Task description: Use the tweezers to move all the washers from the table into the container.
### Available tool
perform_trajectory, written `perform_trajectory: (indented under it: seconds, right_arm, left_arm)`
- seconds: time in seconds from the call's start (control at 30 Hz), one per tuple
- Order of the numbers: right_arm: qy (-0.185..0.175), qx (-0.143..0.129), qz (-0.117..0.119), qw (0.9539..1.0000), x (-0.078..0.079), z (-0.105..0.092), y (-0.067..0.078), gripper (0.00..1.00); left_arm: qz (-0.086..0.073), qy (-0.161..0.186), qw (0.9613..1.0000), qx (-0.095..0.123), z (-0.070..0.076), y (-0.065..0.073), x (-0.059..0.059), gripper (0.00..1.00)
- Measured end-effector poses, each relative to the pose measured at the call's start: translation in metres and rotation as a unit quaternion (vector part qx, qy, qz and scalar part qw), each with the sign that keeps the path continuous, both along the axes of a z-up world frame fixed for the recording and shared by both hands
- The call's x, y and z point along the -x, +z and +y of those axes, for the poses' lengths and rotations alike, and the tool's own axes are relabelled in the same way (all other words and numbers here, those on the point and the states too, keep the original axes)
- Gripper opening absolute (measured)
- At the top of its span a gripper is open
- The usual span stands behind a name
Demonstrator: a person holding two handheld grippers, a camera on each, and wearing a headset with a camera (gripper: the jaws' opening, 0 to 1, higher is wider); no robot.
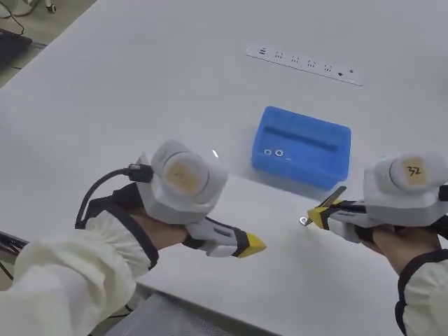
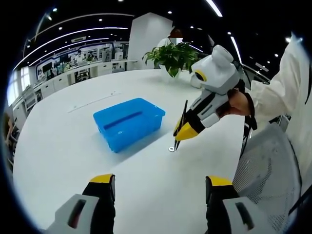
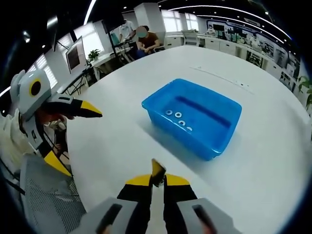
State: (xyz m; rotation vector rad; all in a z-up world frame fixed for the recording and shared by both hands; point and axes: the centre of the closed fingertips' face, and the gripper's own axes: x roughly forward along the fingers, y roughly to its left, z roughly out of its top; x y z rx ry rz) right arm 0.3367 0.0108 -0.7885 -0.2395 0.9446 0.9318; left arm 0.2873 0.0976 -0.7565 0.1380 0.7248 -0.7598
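**Progress.** Partly complete. At least three washers (image 3: 178,115) lie on the floor of the blue container (image 1: 301,171), grouped near its left end as the head view shows it. A possible fourth piece beside them is too small to confirm.

**Item in hand.** One washer (image 2: 171,148) is outside the container, at the very tip of the tweezers (image 2: 181,122). It is over the table (image 1: 140,84), just beside the container's near wall. I cannot tell whether it is pinched and lifted or resting on the surface.

**Right tool** (image 3: 156,181). The jaws are drawn narrow and clamp the tweezers' handle. The tips point down toward the table, near the container.

**Left tool** (image 2: 161,183). The jaws stand wide apart with nothing between them. It hovers over the table, apart from both the washer and the container.

**Outstanding.** In my judgement this washer has yet to be carried over the rim and dropped in. It is the one loose washer I can identify. A small glint (image 1: 215,154) beside the left tool is too small to name, and the tools and sleeves hide part of the table.

**Other.** A white power strip (image 1: 304,64) lies well beyond the container.
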Motion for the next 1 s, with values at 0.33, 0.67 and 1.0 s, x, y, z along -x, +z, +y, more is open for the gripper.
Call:
perform_trajectory:
  seconds: [0.33, 0.67, 1.0]
  right_arm:
    - [-0.003, -0.004, -0.007, 1.0000, -0.002, 0.003, 0.001, 0.05]
    - [0.003, 0.004, -0.015, 0.9999, 0.000, 0.002, -0.002, 0.05]
    - [0.008, 0.003, -0.019, 0.9998, -0.001, 0.004, 0.008, 0.03]
  left_arm:
    - [0.003, 0.001, 1.0000, 0.000, 0.001, -0.003, 0.001, 0.77]
    - [0.003, 0.002, 1.0000, 0.000, 0.001, -0.003, 0.001, 0.77]
    - [0.001, 0.000, 1.0000, 0.000, -0.001, -0.001, 0.001, 0.77]
